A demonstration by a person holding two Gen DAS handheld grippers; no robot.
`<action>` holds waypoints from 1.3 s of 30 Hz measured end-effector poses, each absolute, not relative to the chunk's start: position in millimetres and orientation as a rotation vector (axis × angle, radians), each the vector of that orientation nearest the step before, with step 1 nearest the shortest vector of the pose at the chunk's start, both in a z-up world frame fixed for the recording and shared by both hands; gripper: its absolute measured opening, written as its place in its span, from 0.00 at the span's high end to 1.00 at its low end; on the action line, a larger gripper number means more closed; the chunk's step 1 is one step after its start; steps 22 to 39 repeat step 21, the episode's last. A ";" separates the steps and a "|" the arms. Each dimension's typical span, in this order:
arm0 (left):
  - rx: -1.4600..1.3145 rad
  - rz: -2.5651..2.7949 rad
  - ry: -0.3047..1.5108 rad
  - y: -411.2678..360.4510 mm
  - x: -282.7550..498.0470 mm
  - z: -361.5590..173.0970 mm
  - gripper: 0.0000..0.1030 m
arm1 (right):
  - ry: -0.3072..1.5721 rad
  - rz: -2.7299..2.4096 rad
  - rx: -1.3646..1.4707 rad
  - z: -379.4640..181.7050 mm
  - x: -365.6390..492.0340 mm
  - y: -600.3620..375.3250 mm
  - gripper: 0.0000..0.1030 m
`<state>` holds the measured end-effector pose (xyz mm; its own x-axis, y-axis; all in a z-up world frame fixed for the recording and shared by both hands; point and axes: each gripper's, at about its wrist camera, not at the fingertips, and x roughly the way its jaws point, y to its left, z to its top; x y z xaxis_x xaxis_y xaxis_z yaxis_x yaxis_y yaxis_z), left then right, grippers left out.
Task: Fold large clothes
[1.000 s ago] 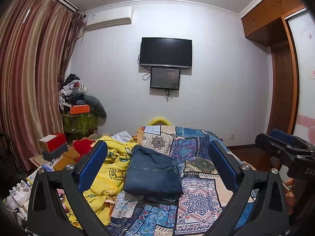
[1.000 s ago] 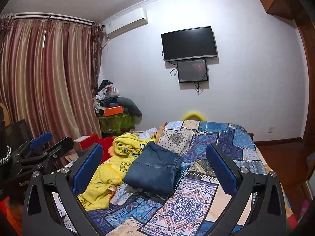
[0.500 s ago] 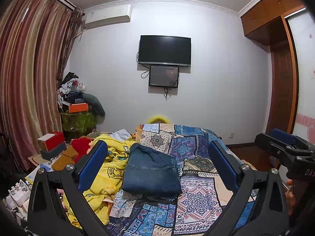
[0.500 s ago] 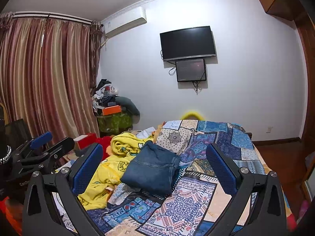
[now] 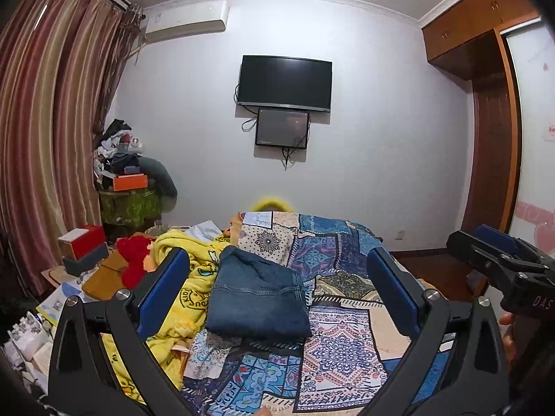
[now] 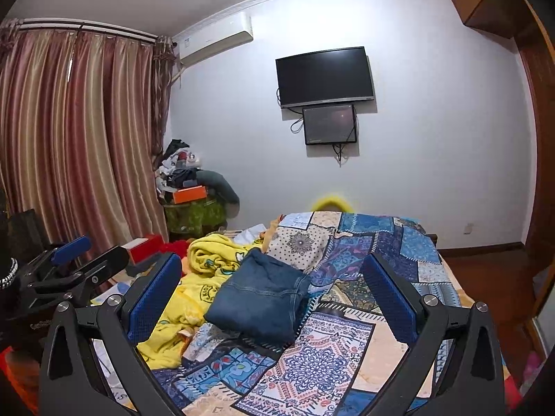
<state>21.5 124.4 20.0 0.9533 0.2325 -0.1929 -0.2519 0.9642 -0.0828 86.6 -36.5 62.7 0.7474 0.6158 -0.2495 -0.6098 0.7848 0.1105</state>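
A folded pair of blue jeans (image 5: 258,298) lies on the patchwork bedspread (image 5: 333,343); the jeans also show in the right wrist view (image 6: 260,303). My left gripper (image 5: 277,298) is open and empty, held above and short of the bed, apart from the jeans. My right gripper (image 6: 274,300) is open and empty too, likewise clear of the jeans. The right gripper shows at the right edge of the left wrist view (image 5: 499,263), and the left gripper at the left edge of the right wrist view (image 6: 73,270).
A crumpled yellow blanket (image 5: 187,277) lies left of the jeans, also in the right wrist view (image 6: 208,270). Boxes and clutter (image 5: 83,253) crowd the floor at left by the curtain (image 5: 45,138). A wardrobe (image 5: 492,131) stands at right. A TV (image 5: 284,83) hangs on the far wall.
Both grippers have tilted slightly upward, so the bed and jeans sit a little lower in view. The jeans have not moved. Both stay open.
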 end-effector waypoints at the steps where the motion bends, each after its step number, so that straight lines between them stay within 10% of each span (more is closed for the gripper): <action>1: -0.112 0.240 0.188 125.2 22.4 19.8 0.01 | 0.280 0.668 0.023 62.7 87.3 -36.7 0.00; 39: -0.113 0.196 0.217 130.5 30.4 12.2 0.01 | 0.282 0.643 0.005 59.5 93.1 -30.4 0.00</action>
